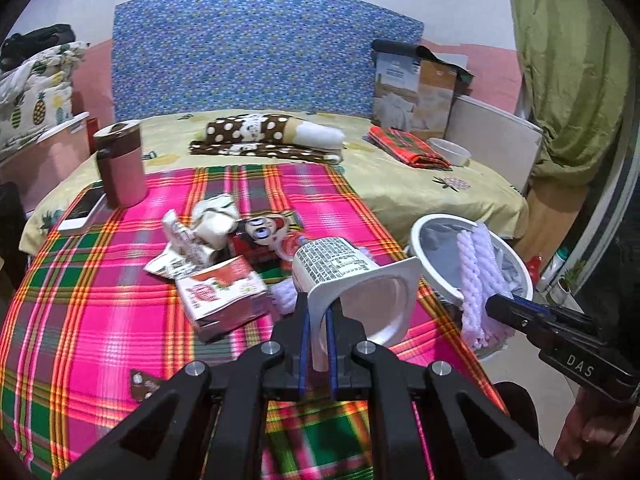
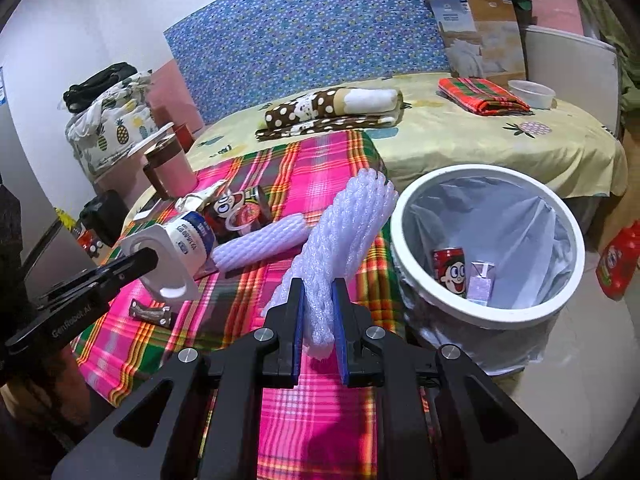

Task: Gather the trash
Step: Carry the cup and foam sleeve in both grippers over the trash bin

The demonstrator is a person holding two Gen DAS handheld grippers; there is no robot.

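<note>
My left gripper point(image 1: 316, 320) is shut on the rim of a white yogurt cup point(image 1: 340, 268), which it holds tilted above the pink plaid cloth. Seen from the right wrist, that cup point(image 2: 176, 252) hangs at the left. My right gripper point(image 2: 318, 320) is shut on a white foam net sleeve point(image 2: 348, 224), just left of the white lined bin point(image 2: 488, 320). A red can point(image 2: 450, 270) and a small carton point(image 2: 482, 280) lie in the bin. On the cloth lie a pink carton point(image 1: 224, 296), crumpled wrappers point(image 1: 188, 244), a second foam sleeve point(image 2: 260, 244) and a brown wrapper point(image 2: 150, 314).
A pink tumbler point(image 1: 120, 164) and a phone point(image 1: 84, 208) sit at the cloth's far left. Folded blankets point(image 1: 272, 136), a red plaid cloth point(image 1: 408, 146) and a white bowl point(image 1: 450, 150) lie further back on the bed. The bin stands on the floor at the bed's right edge.
</note>
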